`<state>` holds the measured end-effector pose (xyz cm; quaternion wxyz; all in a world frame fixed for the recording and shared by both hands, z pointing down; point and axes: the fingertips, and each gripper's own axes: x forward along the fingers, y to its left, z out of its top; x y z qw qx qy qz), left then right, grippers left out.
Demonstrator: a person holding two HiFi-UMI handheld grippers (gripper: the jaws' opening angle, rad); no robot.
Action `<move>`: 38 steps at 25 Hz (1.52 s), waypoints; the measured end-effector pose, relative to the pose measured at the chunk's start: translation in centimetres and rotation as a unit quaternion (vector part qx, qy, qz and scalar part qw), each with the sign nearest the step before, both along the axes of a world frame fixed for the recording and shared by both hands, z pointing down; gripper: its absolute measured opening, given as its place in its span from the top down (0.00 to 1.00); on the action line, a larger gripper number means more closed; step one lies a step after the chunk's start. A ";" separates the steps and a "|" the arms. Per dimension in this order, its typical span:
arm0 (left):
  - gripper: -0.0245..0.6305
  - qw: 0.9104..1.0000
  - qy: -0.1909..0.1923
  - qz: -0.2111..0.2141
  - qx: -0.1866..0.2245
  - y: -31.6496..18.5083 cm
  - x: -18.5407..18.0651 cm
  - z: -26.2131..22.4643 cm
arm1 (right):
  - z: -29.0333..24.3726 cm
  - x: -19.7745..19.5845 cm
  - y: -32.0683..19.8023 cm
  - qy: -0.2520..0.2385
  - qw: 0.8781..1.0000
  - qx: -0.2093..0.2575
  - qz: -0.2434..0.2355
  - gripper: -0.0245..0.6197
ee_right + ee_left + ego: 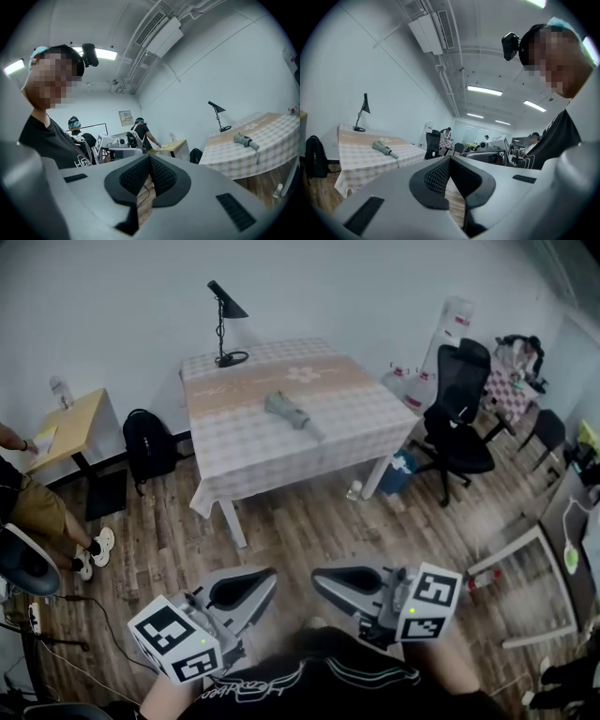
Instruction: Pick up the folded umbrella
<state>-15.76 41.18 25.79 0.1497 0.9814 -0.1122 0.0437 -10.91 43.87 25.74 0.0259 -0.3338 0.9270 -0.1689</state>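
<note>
The folded umbrella (292, 414), grey-green with a short handle, lies near the middle of a table with a checked cloth (244, 456), far across the wooden floor from me. It also shows small on that table in the left gripper view (384, 150) and in the right gripper view (246, 140). My left gripper (270, 574) and right gripper (317, 576) are held close to my body, tips turned toward each other. Both are shut and empty, the pads meeting at the tip (450, 158) (149, 157).
A black desk lamp (225, 324) stands at the table's far left corner. A black office chair (459, 409) is to the table's right, a black backpack (150, 444) and a small wooden table (70, 423) to its left. A person (37, 512) stands at the far left.
</note>
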 end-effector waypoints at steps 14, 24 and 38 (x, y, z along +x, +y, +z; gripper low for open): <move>0.97 0.997 -0.049 -0.015 -0.057 -8.0 6.3 4.4 | 3.5 6.9 -8.2 -0.046 0.998 -0.051 0.007 0.94; 0.97 0.993 -0.066 -0.033 -0.095 -19.5 15.5 7.8 | 6.8 16.4 -19.2 -0.049 0.995 -0.082 0.023 0.94; 0.97 0.992 -0.074 -0.048 -0.092 -28.6 21.3 7.7 | 7.7 21.6 -27.8 -0.030 0.996 -0.086 0.012 0.94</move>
